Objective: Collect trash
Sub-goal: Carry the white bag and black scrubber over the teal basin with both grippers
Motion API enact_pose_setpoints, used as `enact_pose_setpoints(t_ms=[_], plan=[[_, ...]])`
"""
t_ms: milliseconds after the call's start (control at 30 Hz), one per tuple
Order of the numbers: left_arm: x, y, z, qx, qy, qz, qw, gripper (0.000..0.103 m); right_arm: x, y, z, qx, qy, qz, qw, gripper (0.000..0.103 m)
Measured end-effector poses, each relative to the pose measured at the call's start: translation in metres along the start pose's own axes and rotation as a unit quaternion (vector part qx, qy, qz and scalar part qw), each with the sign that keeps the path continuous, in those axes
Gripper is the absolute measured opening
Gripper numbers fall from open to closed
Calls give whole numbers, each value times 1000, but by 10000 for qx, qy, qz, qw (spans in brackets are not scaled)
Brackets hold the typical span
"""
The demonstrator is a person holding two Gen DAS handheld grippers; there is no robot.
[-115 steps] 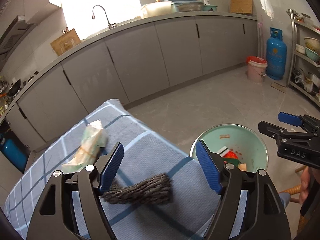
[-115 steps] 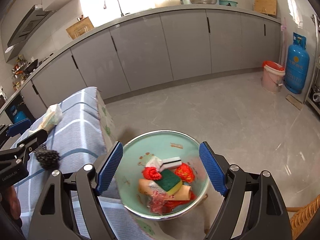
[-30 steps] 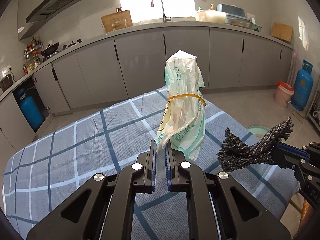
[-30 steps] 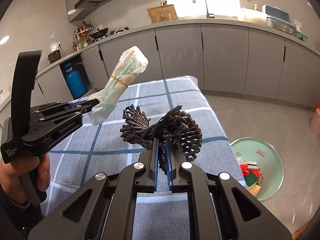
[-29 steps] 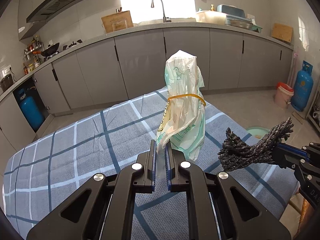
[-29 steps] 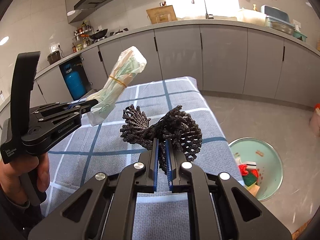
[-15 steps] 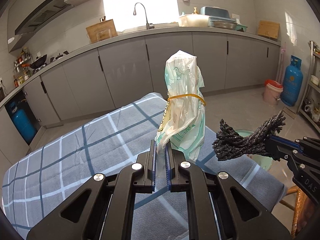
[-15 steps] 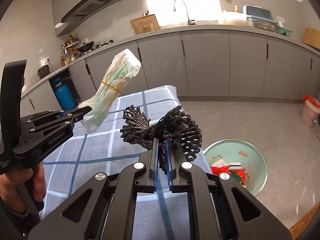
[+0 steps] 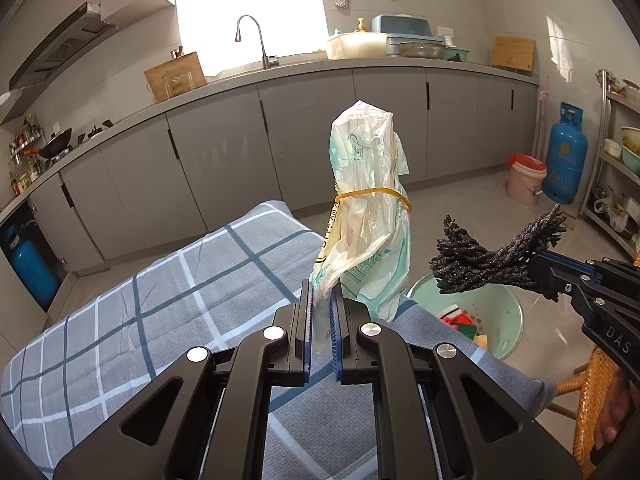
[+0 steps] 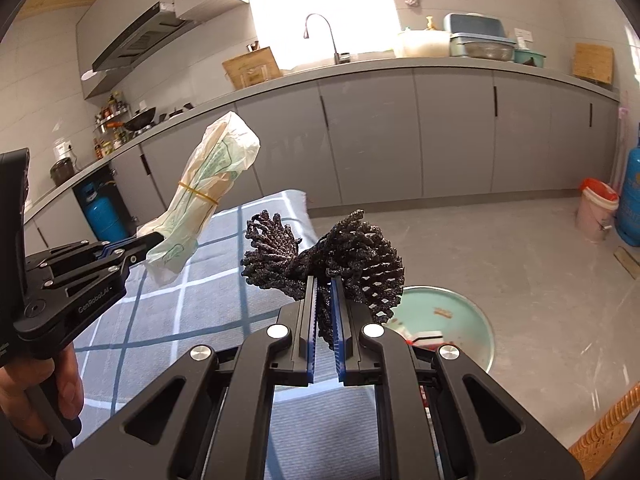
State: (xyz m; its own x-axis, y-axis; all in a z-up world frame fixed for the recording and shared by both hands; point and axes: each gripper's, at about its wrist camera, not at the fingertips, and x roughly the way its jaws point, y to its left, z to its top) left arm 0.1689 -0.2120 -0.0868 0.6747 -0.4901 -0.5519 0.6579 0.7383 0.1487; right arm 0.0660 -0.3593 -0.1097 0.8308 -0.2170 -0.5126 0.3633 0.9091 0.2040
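Observation:
My left gripper [image 9: 320,312] is shut on a white and green plastic bag [image 9: 366,208] bound with a yellow rubber band, held upright above the blue checked tablecloth [image 9: 180,292]. My right gripper [image 10: 324,308] is shut on a black mesh scrubber [image 10: 344,260], held in the air past the table's right end. The scrubber also shows in the left wrist view [image 9: 492,258], above a mint green bin [image 9: 504,316] on the floor that holds sponges and red scraps. The bin shows in the right wrist view [image 10: 452,320] just right of the scrubber. The bag shows there too [image 10: 204,192], in the left gripper [image 10: 136,250].
Grey kitchen cabinets [image 9: 304,136] run along the back wall with a sink tap [image 9: 256,40]. A pink bucket [image 9: 524,180] and a blue gas cylinder [image 9: 564,156] stand at the far right. A wicker chair [image 9: 592,400] is at the right edge.
Both grippers have swung right with their loads still held. The bin has come further into view under the scrubber.

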Motion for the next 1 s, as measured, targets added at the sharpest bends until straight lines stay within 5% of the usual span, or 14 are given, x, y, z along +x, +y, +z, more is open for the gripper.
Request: enact_pose_setpoints(t_ms=[1000], plan=[[43,-70,34,542,-9,-345,9979,9,6,-56,25,249,-267,-640,9973,9]])
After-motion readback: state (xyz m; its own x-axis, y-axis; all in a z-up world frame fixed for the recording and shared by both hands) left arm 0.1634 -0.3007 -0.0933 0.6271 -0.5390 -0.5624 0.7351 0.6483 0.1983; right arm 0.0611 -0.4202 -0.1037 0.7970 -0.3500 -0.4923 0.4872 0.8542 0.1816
